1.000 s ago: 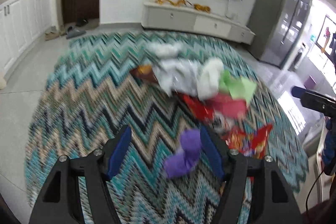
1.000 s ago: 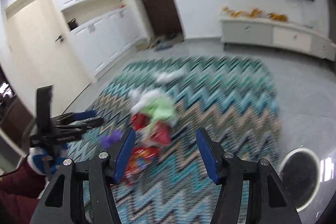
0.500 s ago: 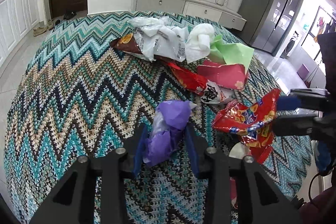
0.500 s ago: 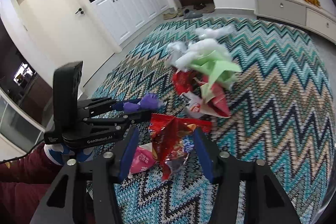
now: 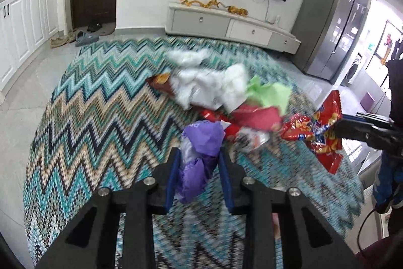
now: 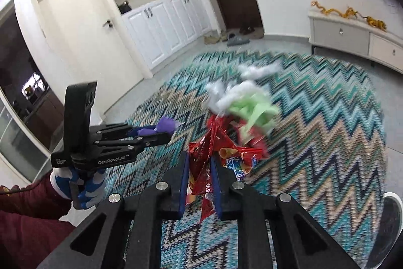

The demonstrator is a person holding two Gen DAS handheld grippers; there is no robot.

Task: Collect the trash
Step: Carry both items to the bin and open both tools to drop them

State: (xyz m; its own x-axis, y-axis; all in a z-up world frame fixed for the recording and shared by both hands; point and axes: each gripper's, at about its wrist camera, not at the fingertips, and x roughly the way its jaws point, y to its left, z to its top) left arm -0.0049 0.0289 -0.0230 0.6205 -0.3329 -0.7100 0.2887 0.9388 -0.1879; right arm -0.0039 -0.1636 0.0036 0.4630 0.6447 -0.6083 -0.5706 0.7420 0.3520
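Gripping a purple wrapper (image 5: 199, 155), the left tongs (image 5: 199, 175) are clenched; right tongs (image 6: 200, 183) clamp a red snack bag (image 6: 214, 160); far pile (image 5: 219, 90) on the rug (image 5: 100, 102) remains.

A crumpled purple wrapper (image 5: 201, 155) and a red snack bag (image 6: 214, 163) hang lifted off the zigzag rug (image 5: 100, 112). Toward the rug's middle lies a heap: white plastic bags (image 5: 209, 85), green paper (image 5: 272, 92), a red carton (image 5: 257, 115), a brown wrapper (image 5: 161, 83).
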